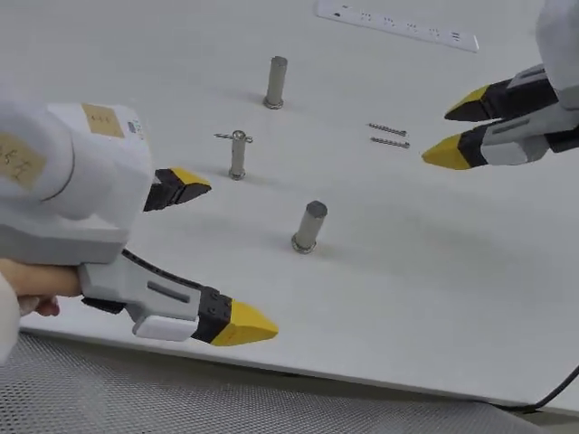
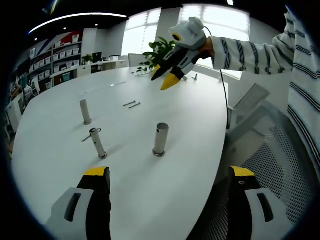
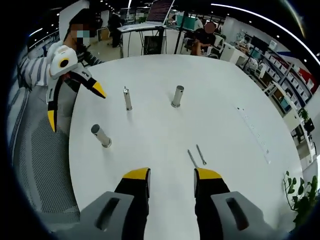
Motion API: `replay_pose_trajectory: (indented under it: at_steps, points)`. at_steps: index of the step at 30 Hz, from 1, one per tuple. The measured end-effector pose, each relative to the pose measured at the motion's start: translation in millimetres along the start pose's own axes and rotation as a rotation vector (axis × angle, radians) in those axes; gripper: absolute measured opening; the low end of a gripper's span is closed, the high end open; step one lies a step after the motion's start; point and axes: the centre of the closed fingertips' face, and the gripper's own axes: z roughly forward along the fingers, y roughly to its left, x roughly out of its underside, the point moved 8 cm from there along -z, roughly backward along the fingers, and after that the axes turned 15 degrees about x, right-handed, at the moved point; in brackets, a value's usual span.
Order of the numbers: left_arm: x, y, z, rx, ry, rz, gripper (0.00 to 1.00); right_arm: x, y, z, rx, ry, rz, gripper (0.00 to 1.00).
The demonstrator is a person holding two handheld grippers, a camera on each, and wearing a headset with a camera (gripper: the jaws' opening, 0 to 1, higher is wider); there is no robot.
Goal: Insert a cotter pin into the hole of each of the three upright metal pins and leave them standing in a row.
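Three upright metal pins stand on the white table: a far one, a middle one with a cotter pin through its top, and a near one. Two loose cotter pins lie right of them, just left of my right gripper, which hovers open and empty. My left gripper is open wide near the front edge, left of the near pin. In the left gripper view the near pin stands ahead of the jaws. The loose cotter pins lie just beyond the right gripper's jaws.
A white power strip lies at the table's far edge. A grey mesh chair sits below the front edge, with a black cable at the lower right. People sit at desks in the background.
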Motion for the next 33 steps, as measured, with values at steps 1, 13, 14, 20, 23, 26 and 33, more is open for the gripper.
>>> replay_pose_trajectory:
  at_steps: [1, 13, 14, 20, 23, 26, 33]
  points:
    - [-1.8, -0.9, 0.0, 0.002, 0.000, 0.003, 0.97, -0.6, -1.2, 3.6, -0.004, 0.004, -0.002, 0.29]
    - [-9.3, -5.9, 2.0, -0.007, 0.045, 0.043, 0.97, 0.4, -11.9, 49.3, -0.077, 0.105, -0.150, 0.23]
    - [-10.1, -6.3, 1.4, -0.009, 0.035, 0.036, 0.97, 1.5, -13.0, 51.8, -0.078, 0.118, -0.169, 0.23]
    - [-13.5, -9.3, 1.6, -0.022, 0.002, 0.012, 0.96, 2.6, -16.3, 66.8, -0.103, 0.154, -0.228, 0.18]
    - [-13.5, -10.0, 2.1, -0.027, -0.001, 0.007, 0.96, 3.5, -21.3, 76.9, -0.126, 0.168, -0.254, 0.15]
    - [-12.8, -8.5, 1.3, -0.043, -0.009, -0.002, 0.94, 4.8, -24.3, 84.4, -0.135, 0.185, -0.274, 0.14]
    - [-10.7, -7.3, 0.1, -0.049, -0.016, -0.023, 0.93, 8.5, -28.2, 98.1, -0.146, 0.219, -0.272, 0.06]
